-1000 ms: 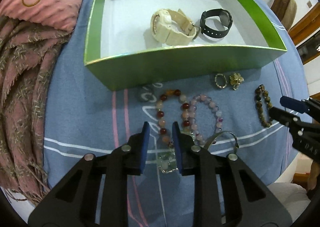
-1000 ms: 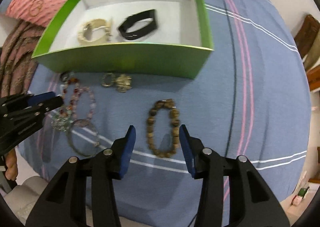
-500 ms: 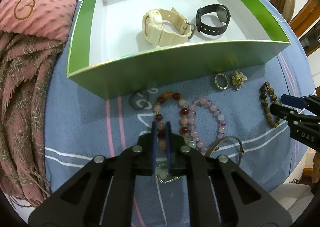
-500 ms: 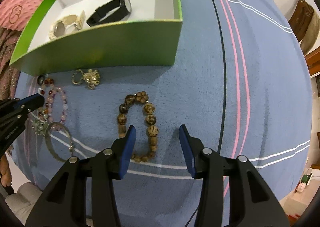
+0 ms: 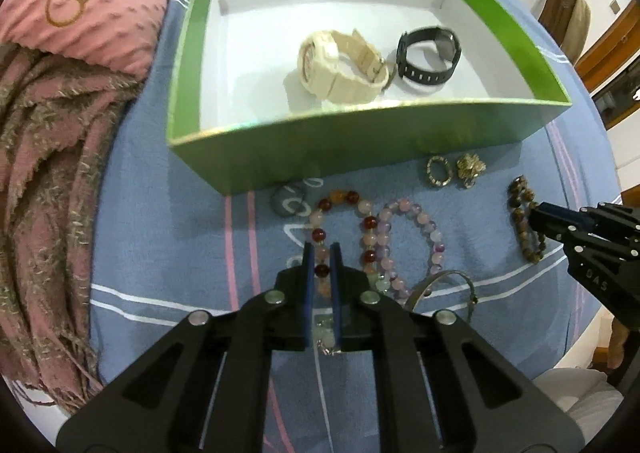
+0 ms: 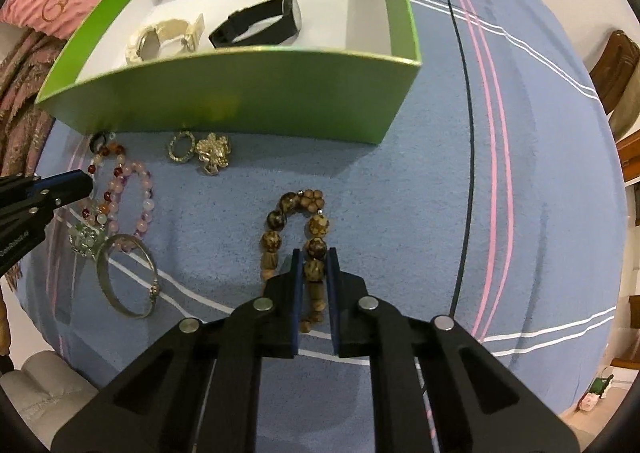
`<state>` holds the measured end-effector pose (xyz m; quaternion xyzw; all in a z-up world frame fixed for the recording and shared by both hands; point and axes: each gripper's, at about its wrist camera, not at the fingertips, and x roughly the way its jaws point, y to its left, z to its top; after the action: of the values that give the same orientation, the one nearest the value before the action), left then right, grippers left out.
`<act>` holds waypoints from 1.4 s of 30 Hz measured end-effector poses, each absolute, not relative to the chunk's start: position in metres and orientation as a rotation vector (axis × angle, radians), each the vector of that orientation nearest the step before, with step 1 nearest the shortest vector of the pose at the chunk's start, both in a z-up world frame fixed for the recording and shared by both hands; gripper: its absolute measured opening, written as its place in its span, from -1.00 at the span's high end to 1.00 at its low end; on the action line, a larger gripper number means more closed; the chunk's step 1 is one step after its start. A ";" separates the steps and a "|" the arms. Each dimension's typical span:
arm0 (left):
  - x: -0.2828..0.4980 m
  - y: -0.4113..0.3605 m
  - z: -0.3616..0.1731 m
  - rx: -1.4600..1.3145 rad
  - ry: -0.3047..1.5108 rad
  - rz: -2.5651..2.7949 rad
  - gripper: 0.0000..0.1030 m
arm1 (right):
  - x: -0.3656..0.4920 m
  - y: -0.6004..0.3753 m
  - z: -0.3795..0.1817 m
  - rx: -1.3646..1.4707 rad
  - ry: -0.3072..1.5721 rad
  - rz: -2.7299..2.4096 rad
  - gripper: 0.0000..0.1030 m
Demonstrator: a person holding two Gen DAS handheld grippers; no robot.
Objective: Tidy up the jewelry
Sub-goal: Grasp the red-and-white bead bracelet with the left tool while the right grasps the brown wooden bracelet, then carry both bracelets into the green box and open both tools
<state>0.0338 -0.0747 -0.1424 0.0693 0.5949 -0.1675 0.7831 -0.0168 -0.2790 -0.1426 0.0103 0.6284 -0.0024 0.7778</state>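
A green box on the blue bedspread holds a cream watch and a black watch. In front of it lie a red and orange bead bracelet, a pink bead bracelet, a silver bangle, a ring, a gold brooch and a brown wooden bead bracelet. My left gripper is shut on the red and orange bracelet's left strand. My right gripper is shut on the brown bracelet's right strand.
A pink pillow and a fringed pink blanket lie left of the box. A grey printed patch marks the bedspread by the box front. The bed edge runs close behind both grippers.
Both grippers closed: the left on the red and orange bracelet, the right, after moving onto it, on the brown bracelet. The box looks nearer in both views.
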 end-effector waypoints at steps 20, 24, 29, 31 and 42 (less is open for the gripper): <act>0.015 -0.074 -0.044 0.120 1.111 -0.422 0.86 | -0.029 -0.267 -0.047 0.057 1.162 0.048 0.79; 0.013 -0.077 -0.033 0.121 1.077 -0.428 0.86 | -0.024 -0.262 -0.041 0.057 1.124 0.060 0.79; 0.014 -0.079 -0.021 0.120 1.050 -0.428 0.86 | -0.022 -0.260 -0.024 0.046 1.087 0.068 0.79; 0.014 -0.079 -0.019 0.116 1.046 -0.426 0.86 | -0.023 -0.259 -0.021 0.042 1.081 0.068 0.79; 0.014 -0.078 -0.013 0.108 1.034 -0.415 0.86 | -0.022 -0.251 -0.022 0.020 1.085 0.081 0.79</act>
<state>0.0137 -0.0783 -0.0125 0.0513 0.4905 -0.1967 0.8474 -0.0225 -0.2513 -0.0224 0.0094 0.5160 0.0384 0.8557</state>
